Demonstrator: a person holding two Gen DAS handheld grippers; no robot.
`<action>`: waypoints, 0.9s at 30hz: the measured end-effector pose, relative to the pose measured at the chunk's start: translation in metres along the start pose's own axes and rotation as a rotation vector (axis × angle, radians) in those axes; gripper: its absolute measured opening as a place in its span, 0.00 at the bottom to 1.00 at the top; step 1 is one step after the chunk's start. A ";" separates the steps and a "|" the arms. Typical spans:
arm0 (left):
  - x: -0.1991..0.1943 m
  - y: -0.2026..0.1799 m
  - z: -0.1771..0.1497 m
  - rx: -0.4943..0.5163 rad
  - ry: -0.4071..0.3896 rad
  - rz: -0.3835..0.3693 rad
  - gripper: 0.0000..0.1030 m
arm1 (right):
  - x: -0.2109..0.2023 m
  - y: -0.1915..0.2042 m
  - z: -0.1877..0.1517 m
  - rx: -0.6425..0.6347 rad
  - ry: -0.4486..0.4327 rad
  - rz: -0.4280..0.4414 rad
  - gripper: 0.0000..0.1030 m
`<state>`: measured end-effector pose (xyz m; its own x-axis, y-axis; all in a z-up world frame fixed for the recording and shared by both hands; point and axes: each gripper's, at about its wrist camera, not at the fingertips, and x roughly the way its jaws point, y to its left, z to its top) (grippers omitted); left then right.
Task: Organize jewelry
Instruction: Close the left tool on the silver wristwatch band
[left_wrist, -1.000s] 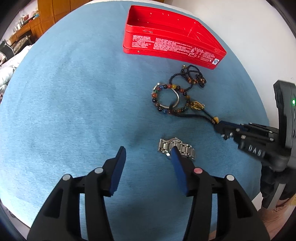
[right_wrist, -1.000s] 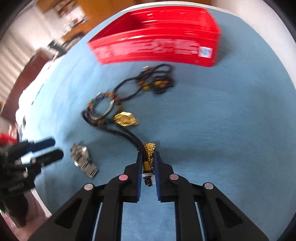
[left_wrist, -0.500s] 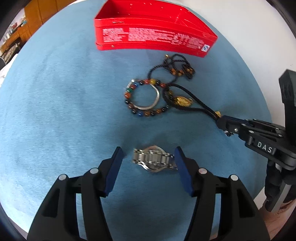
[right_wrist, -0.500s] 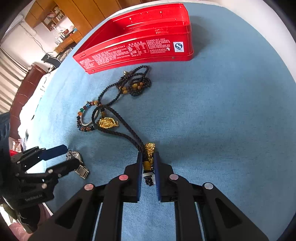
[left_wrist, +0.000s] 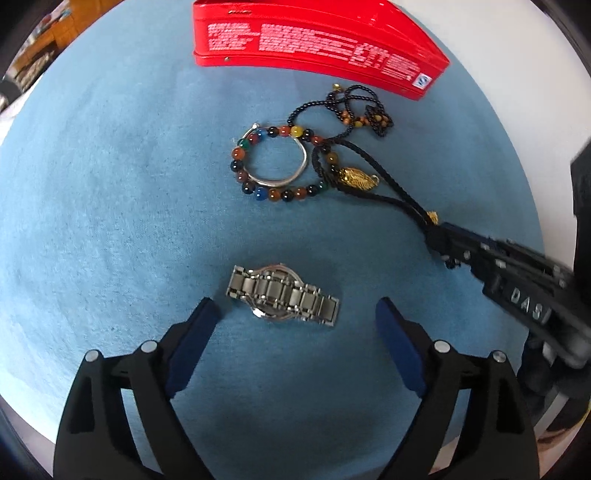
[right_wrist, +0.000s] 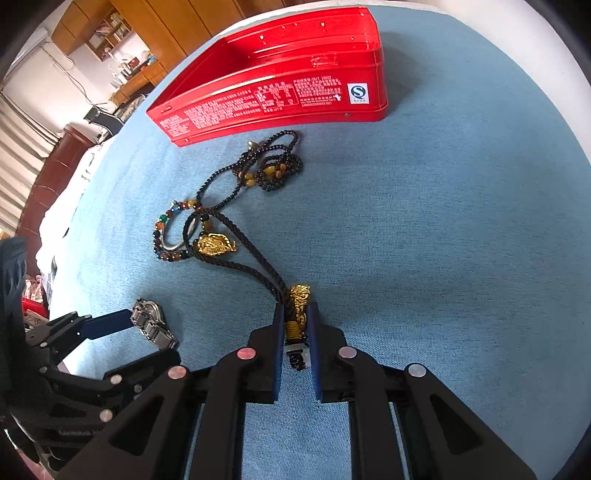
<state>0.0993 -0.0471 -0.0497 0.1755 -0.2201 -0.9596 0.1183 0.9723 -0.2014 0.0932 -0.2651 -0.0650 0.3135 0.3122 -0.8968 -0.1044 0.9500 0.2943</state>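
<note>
The red tin (left_wrist: 317, 40), rigid and light, sits at 12 o'clock on the blue worktop (left_wrist: 110, 184). The watch (left_wrist: 282, 297) is heavy, slick and lies between the left hand-held gripper (left_wrist: 295, 317), whose jaws have just been opening; grip across its band. The right hand-held gripper (right_wrist: 295, 332) is clamped on the limp cord's gold clasp (right_wrist: 298, 301).

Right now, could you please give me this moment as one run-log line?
left gripper: open, jaws just widened, straddling watch | right gripper: shut on cord necklace's gold end | red tin: open, nothing visible inside
</note>
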 end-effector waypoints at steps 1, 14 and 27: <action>0.001 0.001 0.002 -0.028 0.000 -0.021 0.84 | 0.000 0.000 0.000 -0.001 -0.001 0.001 0.12; -0.012 0.027 0.008 -0.045 -0.042 0.021 0.45 | 0.000 -0.001 -0.001 0.000 -0.003 0.006 0.12; -0.034 0.083 0.022 -0.048 -0.066 0.048 0.28 | 0.000 0.001 -0.001 -0.001 0.002 0.000 0.13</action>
<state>0.1245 0.0392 -0.0298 0.2442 -0.1764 -0.9536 0.0614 0.9842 -0.1663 0.0925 -0.2646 -0.0650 0.3119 0.3125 -0.8972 -0.1055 0.9499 0.2942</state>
